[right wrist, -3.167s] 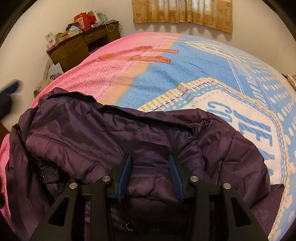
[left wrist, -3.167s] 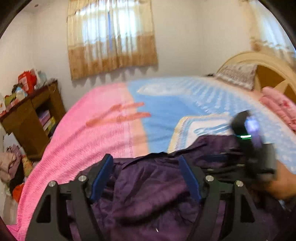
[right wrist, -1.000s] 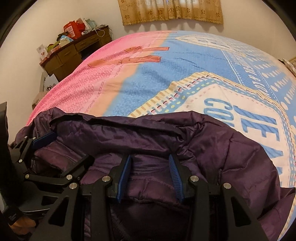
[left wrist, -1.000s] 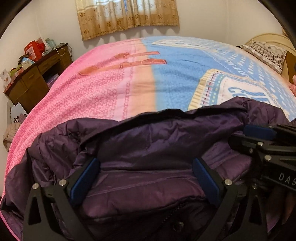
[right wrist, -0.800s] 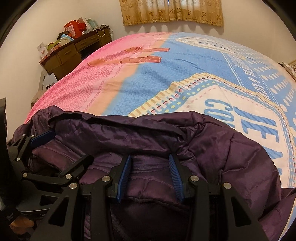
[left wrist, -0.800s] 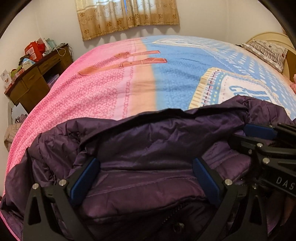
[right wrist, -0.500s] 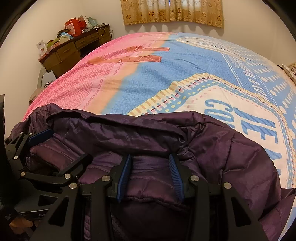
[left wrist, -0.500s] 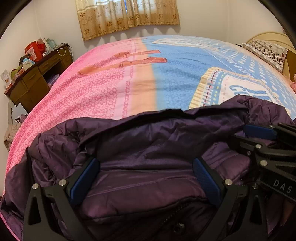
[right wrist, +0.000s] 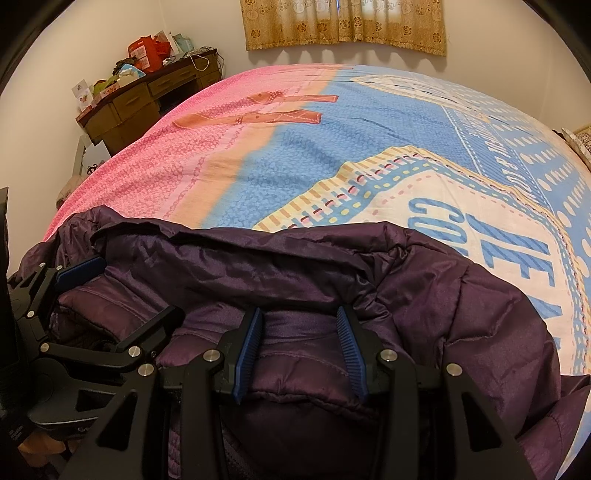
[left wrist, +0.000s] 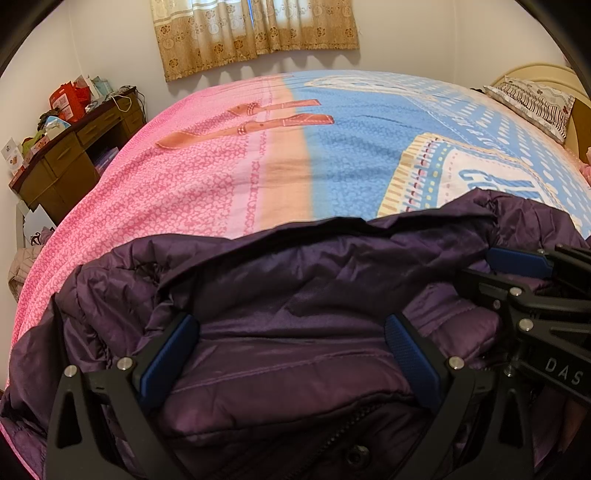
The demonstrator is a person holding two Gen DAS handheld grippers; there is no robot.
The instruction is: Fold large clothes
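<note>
Covering the bed (left wrist: pixel 207 192), a pink-and-blue bedspread (right wrist: pixel 332 155) meets curtains (left wrist: pixel 255 33).

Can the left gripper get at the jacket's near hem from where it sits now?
Probably yes. The left gripper is open, its jaws spread wide astride the purple jacket, with nothing between them but fabric. The right gripper works beside it, apparently clear of the way.
</note>
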